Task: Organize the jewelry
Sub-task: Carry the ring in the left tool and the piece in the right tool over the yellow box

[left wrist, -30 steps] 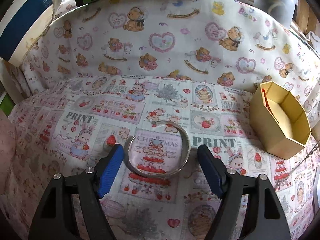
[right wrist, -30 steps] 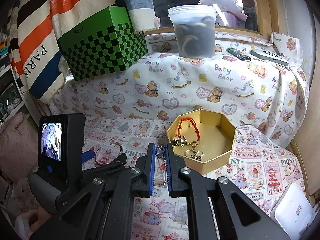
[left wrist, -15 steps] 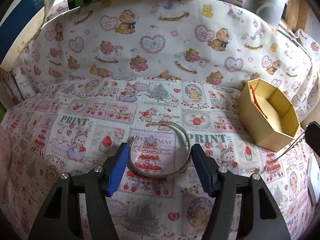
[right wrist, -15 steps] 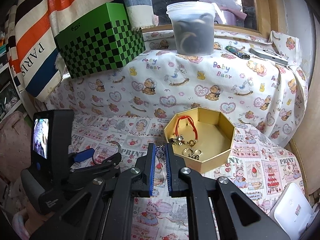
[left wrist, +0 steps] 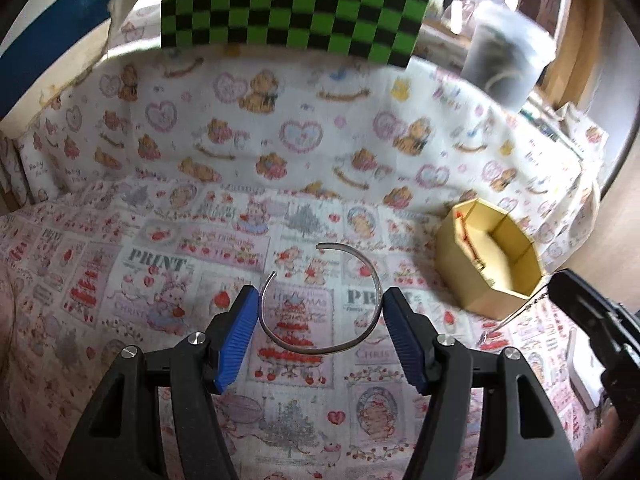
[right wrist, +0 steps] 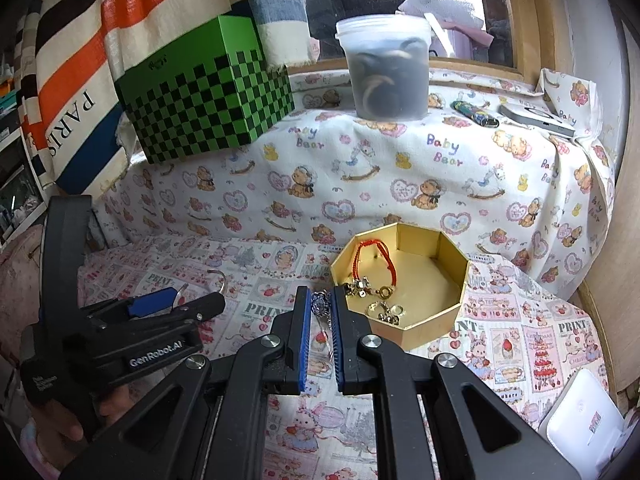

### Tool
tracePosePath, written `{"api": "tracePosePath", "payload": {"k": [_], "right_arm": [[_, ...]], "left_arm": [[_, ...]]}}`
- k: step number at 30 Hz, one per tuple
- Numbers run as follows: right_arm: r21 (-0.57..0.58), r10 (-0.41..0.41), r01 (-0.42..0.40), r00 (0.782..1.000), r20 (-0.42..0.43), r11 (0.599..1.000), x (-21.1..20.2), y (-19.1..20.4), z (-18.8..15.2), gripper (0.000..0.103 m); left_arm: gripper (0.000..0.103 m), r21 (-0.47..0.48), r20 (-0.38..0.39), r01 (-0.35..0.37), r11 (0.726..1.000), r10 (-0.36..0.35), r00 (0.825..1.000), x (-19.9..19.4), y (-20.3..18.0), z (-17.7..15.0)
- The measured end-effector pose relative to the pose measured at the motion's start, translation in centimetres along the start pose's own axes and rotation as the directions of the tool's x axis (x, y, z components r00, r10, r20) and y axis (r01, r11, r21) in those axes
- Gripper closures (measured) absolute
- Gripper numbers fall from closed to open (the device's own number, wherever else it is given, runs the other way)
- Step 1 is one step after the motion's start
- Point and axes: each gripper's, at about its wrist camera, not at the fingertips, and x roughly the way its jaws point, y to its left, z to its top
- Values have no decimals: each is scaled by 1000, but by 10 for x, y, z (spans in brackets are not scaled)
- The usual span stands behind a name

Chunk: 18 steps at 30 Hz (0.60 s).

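Observation:
A silver open bangle point(left wrist: 376, 284) is clamped between the blue pads of my left gripper point(left wrist: 318, 300) and hangs just above the printed cloth. In the right wrist view the same bangle point(right wrist: 222, 276) pokes out past the left gripper point(right wrist: 180, 300). My right gripper point(right wrist: 322, 308) is shut on a thin silver chain point(right wrist: 320, 305) with a bluish bead, right beside the gold octagonal box point(right wrist: 436, 320). A red cord bracelet point(right wrist: 376, 258) and small gold pieces point(right wrist: 384, 310) lie in the box. From the left wrist, the box point(left wrist: 480, 296) stands to the right, with the right gripper's black body point(left wrist: 592, 320) at the frame edge.
On the raised ledge behind stand a green checkered box point(right wrist: 200, 108) and a lidded plastic tub point(right wrist: 386, 76), plus a lighter point(right wrist: 476, 114) and a flat grey device point(right wrist: 536, 118). A white box point(right wrist: 584, 420) lies at the near right. A striped bag point(right wrist: 72, 80) hangs at the left.
My left gripper narrowed onto the bangle and rose with it, tilting so more of the ledge shows. The right gripper and its chain stayed put.

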Motion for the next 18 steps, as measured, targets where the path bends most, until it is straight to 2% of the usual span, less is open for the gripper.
{"api": "tracePosePath", "payload": {"k": [10,18], "right_arm": [[7,30,-30,997,67,1000,-18,0,4,92],[27,43,-47,990,135,999,-36,-6,8,92]], "left_arm": [[40,12,116,94,996,-95,989,-30,4,6],[40,30,160,129,991,-133,978,-39,3,7]]}}
